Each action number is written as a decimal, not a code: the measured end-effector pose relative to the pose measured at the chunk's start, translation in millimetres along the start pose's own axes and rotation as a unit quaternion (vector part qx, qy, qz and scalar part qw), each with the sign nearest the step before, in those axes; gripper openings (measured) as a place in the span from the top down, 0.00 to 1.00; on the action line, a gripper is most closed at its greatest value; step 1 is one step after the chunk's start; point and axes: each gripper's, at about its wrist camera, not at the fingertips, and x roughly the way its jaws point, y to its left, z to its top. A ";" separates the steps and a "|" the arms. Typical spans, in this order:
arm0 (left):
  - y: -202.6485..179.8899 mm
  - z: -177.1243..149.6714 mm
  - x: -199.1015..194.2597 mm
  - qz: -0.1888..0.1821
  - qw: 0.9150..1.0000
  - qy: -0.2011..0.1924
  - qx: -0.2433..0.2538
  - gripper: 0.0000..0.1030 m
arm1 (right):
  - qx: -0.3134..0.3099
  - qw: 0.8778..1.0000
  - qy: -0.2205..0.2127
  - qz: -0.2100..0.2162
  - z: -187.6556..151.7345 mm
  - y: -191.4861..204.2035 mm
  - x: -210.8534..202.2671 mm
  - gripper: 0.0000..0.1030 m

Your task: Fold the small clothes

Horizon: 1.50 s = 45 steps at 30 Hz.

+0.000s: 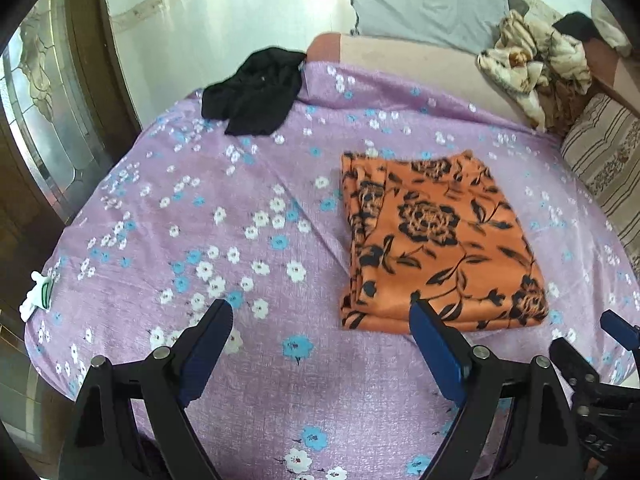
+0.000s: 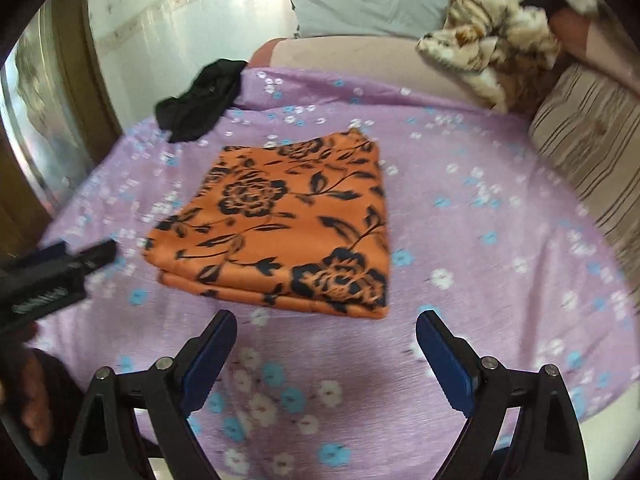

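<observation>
- Orange cloth w/ black flower print lies folded into a neat rectangle on the lilac bedsheet, layered edges showing along its near side and its left side in the left wrist view.
- Left gripper hangs just above the sheet, jaws spread wide, nothing between them; its right blue pad sits right at the cloth's near edge, can't tell if touching.
- Right gripper also spread wide & empty, low over the sheet, just short of the cloth's near edge.
- Right wrist view is a bit blurred; the other tool shows at its left edge, beside the cloth's near-left corner, w/ a bare hand below it.
- Black garment lies crumpled at the sheet's far-left corner, well apart from the orange one.
- Tan-and-cream patterned blanket is bunched at the far right by a striped cushion.
- Grey pillow leans at the wall behind.
- Small white-green item sits at the sheet's left edge, too small to tell what.
</observation>
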 end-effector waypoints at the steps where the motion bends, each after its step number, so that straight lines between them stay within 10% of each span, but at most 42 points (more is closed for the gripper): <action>1: 0.0 1.0 -2.9 -0.002 1.000 -0.003 -0.001 0.13 | -0.005 1.000 -0.005 -0.007 2.0 1.6 -2.6 0.10; 45: -12.3 4.0 -40.8 -0.013 0.999 -0.040 0.014 0.01 | -0.012 1.000 -0.001 0.014 22.7 16.9 -13.0 0.10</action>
